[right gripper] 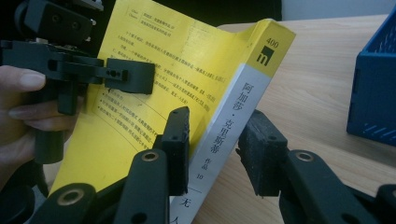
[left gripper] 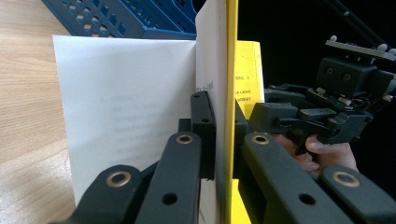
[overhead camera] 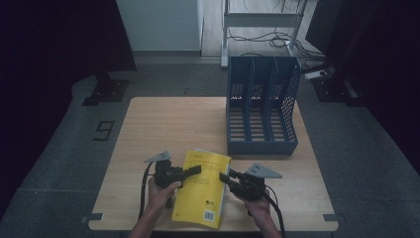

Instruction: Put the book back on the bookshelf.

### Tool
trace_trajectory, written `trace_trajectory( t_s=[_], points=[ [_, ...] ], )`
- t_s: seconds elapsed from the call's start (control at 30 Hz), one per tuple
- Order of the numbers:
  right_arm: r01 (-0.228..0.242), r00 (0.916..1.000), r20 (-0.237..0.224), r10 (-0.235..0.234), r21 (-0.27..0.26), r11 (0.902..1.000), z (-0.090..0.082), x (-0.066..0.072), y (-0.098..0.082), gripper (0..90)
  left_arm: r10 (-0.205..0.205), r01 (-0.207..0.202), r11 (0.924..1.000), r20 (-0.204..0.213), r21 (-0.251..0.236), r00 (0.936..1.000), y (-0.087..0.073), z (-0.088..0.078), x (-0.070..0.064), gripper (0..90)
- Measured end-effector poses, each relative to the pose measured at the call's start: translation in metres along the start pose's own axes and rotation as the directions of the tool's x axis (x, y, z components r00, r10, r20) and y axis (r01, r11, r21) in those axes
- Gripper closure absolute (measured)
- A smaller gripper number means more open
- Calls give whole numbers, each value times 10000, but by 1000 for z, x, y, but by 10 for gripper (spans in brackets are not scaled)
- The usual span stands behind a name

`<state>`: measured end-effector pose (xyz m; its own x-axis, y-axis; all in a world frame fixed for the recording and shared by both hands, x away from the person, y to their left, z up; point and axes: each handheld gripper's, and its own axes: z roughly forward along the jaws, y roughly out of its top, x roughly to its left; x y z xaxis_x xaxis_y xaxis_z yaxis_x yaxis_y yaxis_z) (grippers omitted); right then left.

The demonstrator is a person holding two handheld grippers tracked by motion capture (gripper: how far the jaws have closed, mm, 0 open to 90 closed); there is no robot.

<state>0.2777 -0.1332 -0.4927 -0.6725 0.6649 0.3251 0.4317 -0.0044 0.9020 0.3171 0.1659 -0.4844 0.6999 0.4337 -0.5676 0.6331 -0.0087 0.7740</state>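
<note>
While the left gripper (overhead camera: 190,171) has its jaws squeezed tight on the yellow cover of the book (overhead camera: 202,188), the right gripper (overhead camera: 225,177) is straddling the book's spine with its jaws a fair bit wider. In the left gripper view you can see the cover edge-on, pinched flat between the two black pads (left gripper: 203,122), with the white pages (left gripper: 126,112) fanned away to one side, so it's the cover alone that's clamped, not the whole block. In the right gripper view the spine (right gripper: 233,121), white with a yellow top, runs up between the jaws; one pad (right gripper: 179,140) sits against the yellow cover side, the other pad (right gripper: 261,149) looks just off the spine's far edge, and I can't tell for sure if it's actually pressing. So: partly closed around the spine, with the book between the jaws. From the high view the book is at the near edge of the wooden table (overhead camera: 163,124), between the person's two hands, cover lifted and the spine side toward the right hand (overhead camera: 257,206). The left hand (overhead camera: 161,193) grips its tool from the other side. Further back on the table, right of centre, stands a blue file rack (overhead camera: 262,104) with slotted dividers, well apart from the book.
</note>
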Motion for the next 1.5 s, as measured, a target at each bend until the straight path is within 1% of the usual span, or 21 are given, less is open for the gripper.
trace_trajectory(
  t_s=[0.13,0.2,0.27,0.3,0.33,0.37,0.4,0.47,0.57,0.67,0.7,0.77,0.8,0.87,0.93,0.97,1.07,1.1,1.23,1.4,1.5],
  points=[
    [-36,9999,-105,35,-108,9999,0,0,-1,630,25,-25,10000,29,-48,10000,0,-1,0,877],
    [-136,9998,-178,132,-257,9996,1,0,-2,630,-21,22,9999,82,-109,10000,0,-1,-1,878],
    [-213,9994,-279,203,-337,9992,1,1,-2,629,-92,97,9998,252,-174,9996,1,-2,-1,878],
    [-233,9992,-341,221,-351,9991,2,0,-2,628,-121,129,9997,404,-184,9991,1,-3,-1,878],
    [-297,9985,-479,278,-381,9988,2,0,-2,625,-104,113,9998,480,-172,9988,1,-2,-2,878],
    [-354,9977,-588,329,-415,9985,3,1,-3,614,-41,48,9999,539,-144,9985,2,-2,-4,877],
    [-354,9977,-588,329,-415,9985,3,1,-3,614,104,-97,9999,536,-128,9985,2,-2,-7,877],
    [-380,9973,-652,349,-474,9982,2,2,-2,614,343,-337,9994,452,-120,9984,3,-3,-11,877],
    [-319,9975,-651,286,-504,9982,1,3,-1,615,397,-391,9991,449,-151,9982,4,-4,-13,877],
    [-150,9984,-549,121,-537,9984,0,5,0,636,410,-405,9991,451,-126,9981,4,-4,-12,873],
    [-90,9987,-507,63,-545,9985,0,5,0,649,377,-367,9990,436,-241,9983,4,-4,-11,866],
    [79,9985,-542,-118,-719,9974,-2,8,2,673,347,-334,9987,336,-386,9988,3,-3,-9,810],
    [248,9981,-542,-292,-802,9965,-4,9,4,679,329,-314,9984,322,-474,9989,3,-3,-8,780],
    [655,9969,-361,-693,-974,9931,-8,13,7,689,289,-265,9977,378,-625,9989,2,-3,-8,741],
    [964,9947,-244,-1000,-1193,9882,-13,16,11,701,412,-381,9965,407,-746,9983,2,-3,-8,708],
    [1031,9939,-254,-1073,-1295,9862,-15,17,12,705,455,-420,9961,437,-775,9980,2,-3,-9,704],
    [1291,9905,-305,-1343,-1350,9824,-19,17,14,707,688,-652,9948,432,-788,9967,2,-2,-11,703],
    [1319,9901,-310,-1372,-1345,9821,-19,16,14,707,772,-740,9945,412,-736,9962,2,-2,-11,705],
    [1300,9898,-409,-1362,-1279,9832,-20,13,15,706,846,-825,9942,295,-685,9960,2,-1,-11,707],
    [1516,9862,-466,-1589,-1315,9796,-20,14,15,704,1062,-1055,9926,97,-599,9943,2,-1,-13,700],
    [1593,9849,-474,-1668,-1316,9784,-21,14,15,704,1322,-1324,9899,-67,-504,9912,2,-2,-16,694]
  ],
)
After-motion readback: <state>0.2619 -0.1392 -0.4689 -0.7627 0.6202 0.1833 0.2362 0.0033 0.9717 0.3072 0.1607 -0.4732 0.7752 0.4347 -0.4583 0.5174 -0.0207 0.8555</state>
